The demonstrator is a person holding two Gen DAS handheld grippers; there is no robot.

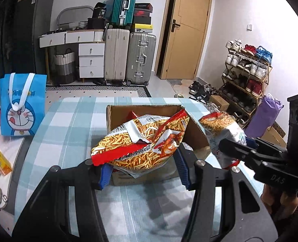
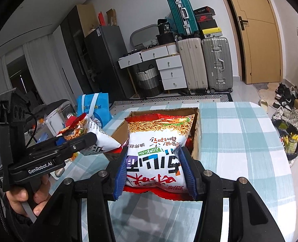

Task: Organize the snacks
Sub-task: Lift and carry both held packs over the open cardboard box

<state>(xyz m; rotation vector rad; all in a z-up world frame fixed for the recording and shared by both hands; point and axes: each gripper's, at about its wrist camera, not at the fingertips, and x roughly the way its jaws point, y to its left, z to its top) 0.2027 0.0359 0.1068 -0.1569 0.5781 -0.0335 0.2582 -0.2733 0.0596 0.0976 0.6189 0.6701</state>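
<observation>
Blue pads of the left gripper [image 1: 143, 167] are clamped on a red noodle-snack bag [image 1: 141, 141], which hangs clear above the near wall of an open cardboard box [image 1: 116, 121]. The right gripper [image 2: 156, 171] is likewise closed on a second bag [image 2: 159, 147], white-faced with red edges, held over the same box [image 2: 197, 139]. In the right wrist view the left gripper [image 2: 79, 141] sits to the left, a hand [image 2: 26, 197] wrapped round its handle. The box stands near the far edge of the tabletop [image 1: 72, 125], which wears a teal-and-white checked cloth. A blue cartoon tote [image 1: 21, 106] stands off the tabletop's left edge. Suitcases [image 1: 128, 56] line the far wall beside a wooden door [image 1: 189, 30].
</observation>
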